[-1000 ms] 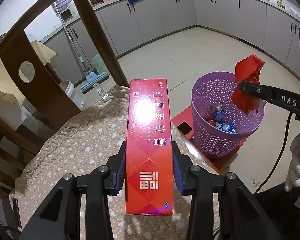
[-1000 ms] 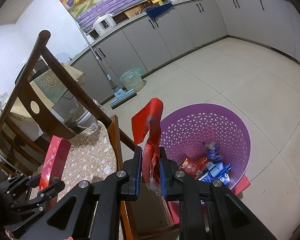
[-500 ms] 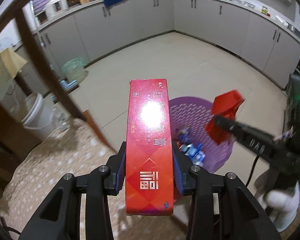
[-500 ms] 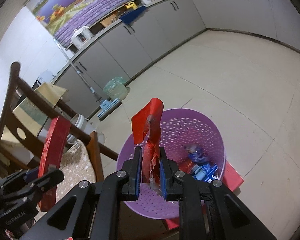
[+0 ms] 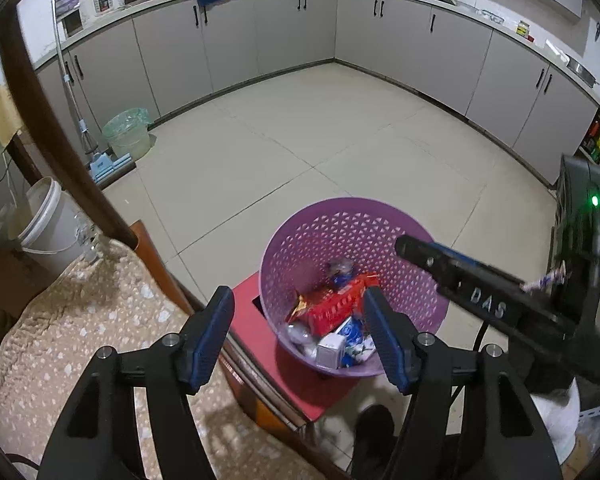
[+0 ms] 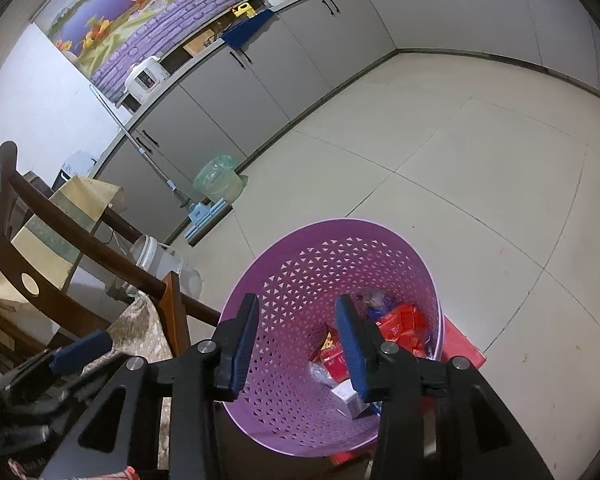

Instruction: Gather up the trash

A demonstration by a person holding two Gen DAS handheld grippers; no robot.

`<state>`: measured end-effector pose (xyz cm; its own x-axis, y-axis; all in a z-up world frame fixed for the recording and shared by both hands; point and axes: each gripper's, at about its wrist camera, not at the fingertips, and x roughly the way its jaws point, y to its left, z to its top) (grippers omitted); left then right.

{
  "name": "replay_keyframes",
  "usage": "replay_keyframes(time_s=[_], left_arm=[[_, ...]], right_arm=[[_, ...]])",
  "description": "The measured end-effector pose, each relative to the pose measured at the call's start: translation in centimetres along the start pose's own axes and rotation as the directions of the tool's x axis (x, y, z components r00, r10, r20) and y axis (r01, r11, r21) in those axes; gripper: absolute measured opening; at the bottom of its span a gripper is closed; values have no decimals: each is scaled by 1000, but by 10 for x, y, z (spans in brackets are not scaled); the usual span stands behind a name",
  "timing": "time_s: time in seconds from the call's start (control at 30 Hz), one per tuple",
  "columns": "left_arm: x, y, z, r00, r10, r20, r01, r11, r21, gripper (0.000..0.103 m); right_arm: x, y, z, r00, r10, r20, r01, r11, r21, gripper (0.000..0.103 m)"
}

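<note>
A purple perforated basket stands on a red stool beside the chair. Inside it, a red box lies slanted on top of blue and white packets and other wrappers. My left gripper hovers over the basket's near rim, its jaws opening with nothing between the blue pads. The right gripper points down into the same basket, jaws also opening and empty. Red packaging rests on the basket's far side. In the left wrist view the right gripper's black finger reaches in from the right.
A chair with a beige patterned cushion and a dark wooden back sits left of the basket. A white bucket, a green bin and a mop stand by the grey cabinets. Beyond the basket is tiled floor.
Both grippers have opened. The red box has left the left jaws and the red wrapper the right jaws; both now lie in the basket. The left gripper swung from the cushion toward the basket.
</note>
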<state>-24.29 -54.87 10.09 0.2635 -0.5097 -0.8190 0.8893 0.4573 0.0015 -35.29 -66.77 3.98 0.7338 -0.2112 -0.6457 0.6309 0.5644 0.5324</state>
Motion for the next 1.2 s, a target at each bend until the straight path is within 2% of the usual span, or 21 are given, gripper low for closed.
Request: replay_keyframes(time_s=[0.2, 0.4, 0.6, 0.67, 0.77, 0.8, 0.83, 0.9, 0.97, 1.0, 1.03, 1.1, 1.17, 1.2], left_arm=[[-17, 17, -20, 1000, 19, 18, -19, 999, -40, 69], [-50, 37, -46, 996, 55, 72, -48, 994, -102, 71], [-96, 57, -78, 976, 143, 165, -116, 979, -165, 77], [-116, 62, -89, 961, 186, 205, -149, 971, -185, 78], [-147, 64, -106, 934, 245, 261, -198, 961, -195, 85], [-161, 65, -113, 921, 265, 286, -213, 956, -201, 88], [-175, 65, -120, 908, 280, 311, -222, 952, -209, 89], [-202, 64, -130, 879, 305, 365, -235, 946, -224, 98], [-230, 63, -140, 843, 325, 429, -242, 941, -237, 102], [-237, 62, -140, 832, 330, 447, -244, 940, -240, 102], [-245, 62, -141, 818, 337, 465, -249, 938, -242, 102], [-259, 60, -146, 796, 362, 486, -272, 930, -248, 103], [-266, 58, -151, 780, 390, 489, -298, 919, -259, 103], [-268, 60, -155, 775, 400, 489, -305, 915, -266, 103]], right_arm=[[-3, 1, -3, 1000, -10, 5, 10, 1000, -21, 51], [-9, 12, -10, 999, -40, 25, 42, 996, -78, 52], [-20, 26, -28, 990, -117, 80, 129, 977, -167, 56], [-27, 35, -34, 977, -170, 130, 195, 959, -208, 59], [-38, 53, -43, 942, -240, 233, 297, 920, -256, 77], [-43, 59, -45, 928, -261, 266, 330, 907, -263, 84], [-49, 67, -51, 903, -288, 319, 379, 884, -275, 88], [-61, 78, -60, 870, -313, 381, 432, 855, -285, 93], [-75, 85, -69, 845, -329, 422, 467, 839, -279, 95], [-84, 88, -74, 835, -333, 439, 476, 836, -272, 96], [-92, 90, -79, 834, -330, 441, 474, 839, -269, 96], [-105, 88, -90, 867, -316, 385, 433, 860, -270, 96], [-116, 85, -103, 899, -310, 309, 394, 880, -265, 96], [-119, 84, -110, 908, -312, 280, 386, 884, -265, 96]])
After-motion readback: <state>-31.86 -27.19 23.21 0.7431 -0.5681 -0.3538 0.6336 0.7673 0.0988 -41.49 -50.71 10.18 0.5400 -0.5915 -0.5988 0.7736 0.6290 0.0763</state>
